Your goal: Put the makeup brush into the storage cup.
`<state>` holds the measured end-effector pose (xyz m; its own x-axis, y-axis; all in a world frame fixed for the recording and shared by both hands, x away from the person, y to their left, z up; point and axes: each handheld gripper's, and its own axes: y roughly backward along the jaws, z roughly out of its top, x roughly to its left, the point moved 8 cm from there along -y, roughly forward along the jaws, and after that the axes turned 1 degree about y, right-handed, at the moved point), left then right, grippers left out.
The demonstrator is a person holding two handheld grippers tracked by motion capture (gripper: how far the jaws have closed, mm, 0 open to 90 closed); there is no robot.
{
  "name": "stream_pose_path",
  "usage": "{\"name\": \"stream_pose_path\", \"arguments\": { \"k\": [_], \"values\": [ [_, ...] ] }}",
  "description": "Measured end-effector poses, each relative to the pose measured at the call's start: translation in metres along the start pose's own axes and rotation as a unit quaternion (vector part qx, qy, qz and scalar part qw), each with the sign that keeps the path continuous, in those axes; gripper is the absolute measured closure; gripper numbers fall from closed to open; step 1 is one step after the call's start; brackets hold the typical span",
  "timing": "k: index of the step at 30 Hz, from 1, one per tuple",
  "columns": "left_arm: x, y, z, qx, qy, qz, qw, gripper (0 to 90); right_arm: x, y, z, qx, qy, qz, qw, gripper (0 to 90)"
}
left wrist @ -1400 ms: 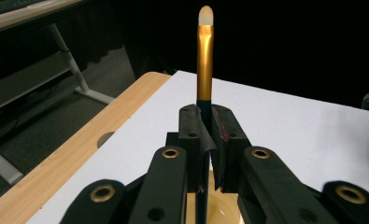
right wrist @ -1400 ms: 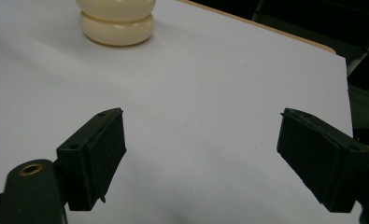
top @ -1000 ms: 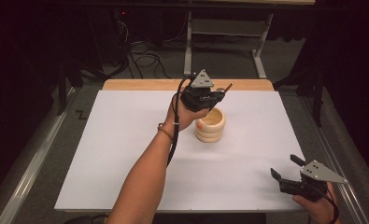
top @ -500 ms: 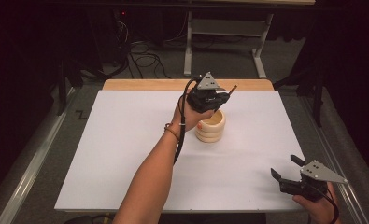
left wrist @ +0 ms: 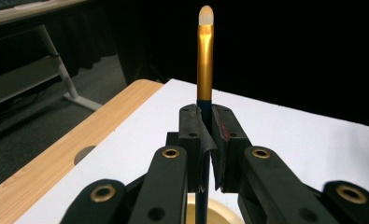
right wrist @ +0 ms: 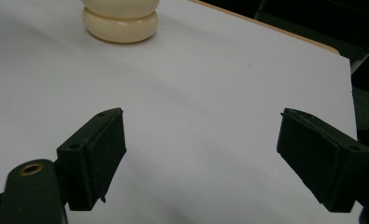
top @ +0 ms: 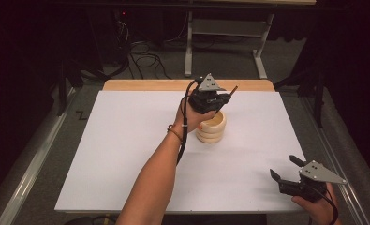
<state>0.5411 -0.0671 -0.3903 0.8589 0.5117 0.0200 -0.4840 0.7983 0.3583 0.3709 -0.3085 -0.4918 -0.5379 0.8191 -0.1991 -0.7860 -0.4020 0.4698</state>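
Brush and holder on white table surface
Slim dark-handled paintbrush [left wrist: 205, 56] with gold ferrule and pale tip stands above a cream, ribbed round wooden holder [top: 212, 129], near the table's far edge.

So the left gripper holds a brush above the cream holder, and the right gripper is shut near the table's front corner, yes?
One detail is wrong: the right gripper is open, not shut. The right gripper view shows its jaws wide apart with bare table between them. The rest stands: the left gripper is clamped on the brush above the cream holder.
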Motion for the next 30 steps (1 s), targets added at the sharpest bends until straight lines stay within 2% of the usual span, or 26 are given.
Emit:
{"name": "stream_pose_path", "arguments": {
  "k": [7, 13, 30],
  "values": [
    [0.001, -0.002, -0.001, -0.004, 0.003, 0.0, 1.0, 83.4, 0.0, 0.0, 0.0, 0.0, 0.001, 0.001, 1.0, 16.4],
    [0.002, -0.003, -0.003, 0.003, -0.002, 0.005, 1.0, 83.4, 0.001, 0.0, 0.0, 0.0, 0.003, 0.002, 1.0, 16.5],
    [0.01, -0.01, -0.016, 0.019, 0.002, 0.009, 0.9998, 83.3, 0.002, 0.0, 0.0, 0.001, 0.002, 0.003, 1.0, 16.5]
  ]
}}
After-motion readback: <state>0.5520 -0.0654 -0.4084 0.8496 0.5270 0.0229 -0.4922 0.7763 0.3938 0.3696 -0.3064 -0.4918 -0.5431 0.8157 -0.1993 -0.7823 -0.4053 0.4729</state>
